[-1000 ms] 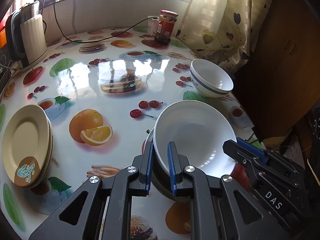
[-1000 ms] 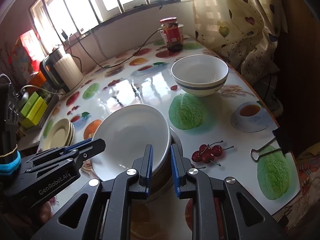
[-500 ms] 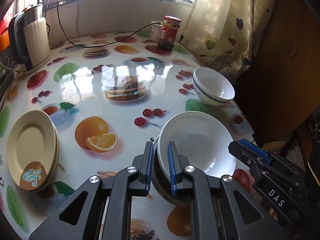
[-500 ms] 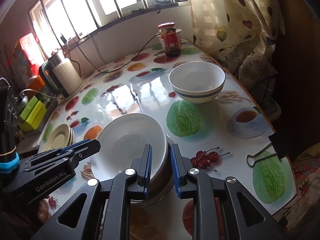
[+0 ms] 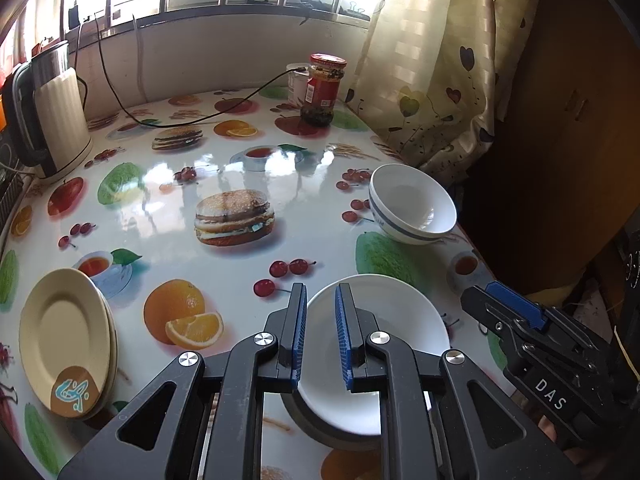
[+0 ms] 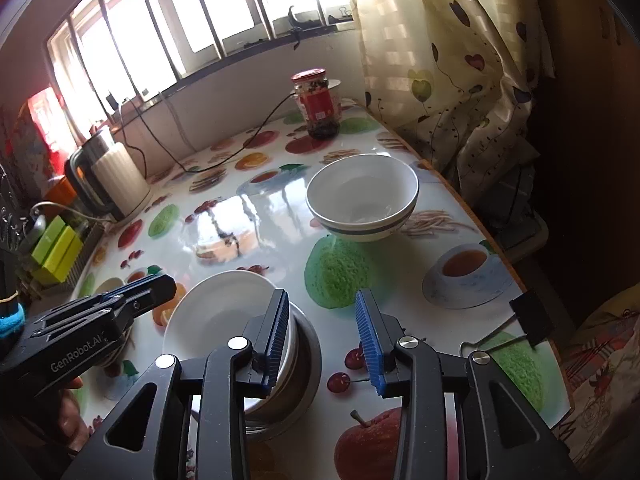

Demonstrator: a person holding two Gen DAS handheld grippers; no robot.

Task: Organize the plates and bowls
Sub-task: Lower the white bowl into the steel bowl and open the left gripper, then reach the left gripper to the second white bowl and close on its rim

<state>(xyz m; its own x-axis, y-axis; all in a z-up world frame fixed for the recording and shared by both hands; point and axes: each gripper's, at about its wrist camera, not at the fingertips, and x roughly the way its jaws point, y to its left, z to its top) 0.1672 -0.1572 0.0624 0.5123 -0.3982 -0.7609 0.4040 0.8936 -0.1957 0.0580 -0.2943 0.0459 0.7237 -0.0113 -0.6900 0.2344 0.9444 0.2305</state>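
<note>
As the right gripper [image 6: 322,300] lets its jaws spread, opening with nothing between them, the white plate [image 6: 216,312] they pinched a moment ago has dropped from tilted to flat in the metal bowl [image 6: 310,354] at the tabletop's [image 6: 248,216] near edge. The left gripper [image 5: 320,292] keeps its jaws narrow at the plate's rim; whether they still grip it, I cannot tell. That stack looks finished, and the striped bowl [image 6: 362,204] beyond waits.

Worktop [image 5: 320,184]: glossy white, printed with fruit, burgers and teacups. Bowl [image 5: 412,204] at 2 o'clock: white, blue-grey band. Stacked plates [image 5: 64,336] at 9 o'clock: cream, brown patch with turquoise mark. Jar [image 5: 325,90]: red lid and label. Curtain [image 5: 432,60]: cream, heart motifs.
</note>
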